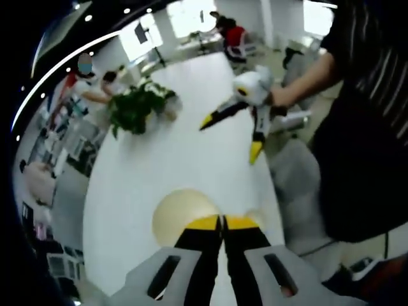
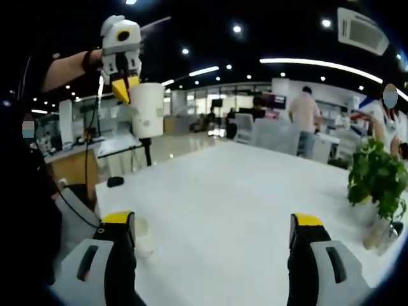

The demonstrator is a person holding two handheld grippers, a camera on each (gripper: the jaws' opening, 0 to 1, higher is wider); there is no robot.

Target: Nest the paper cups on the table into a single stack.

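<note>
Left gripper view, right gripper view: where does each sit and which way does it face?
Left gripper view: high above the table, looking down; left gripper shut on the paper cup rim; right gripper, a hand and dark torso show.
Right gripper view: low, looking along the table; own jaws open; left gripper holds the cup aloft, forearm behind.
Shared: table, plant, paper cup.

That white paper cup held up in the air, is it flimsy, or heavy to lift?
Probably light: the left gripper holds the paper cup by a pinch on its rim alone. Its thin wall would likely dent under a hard squeeze. Tall and narrow, it may tip if nudged.
</note>
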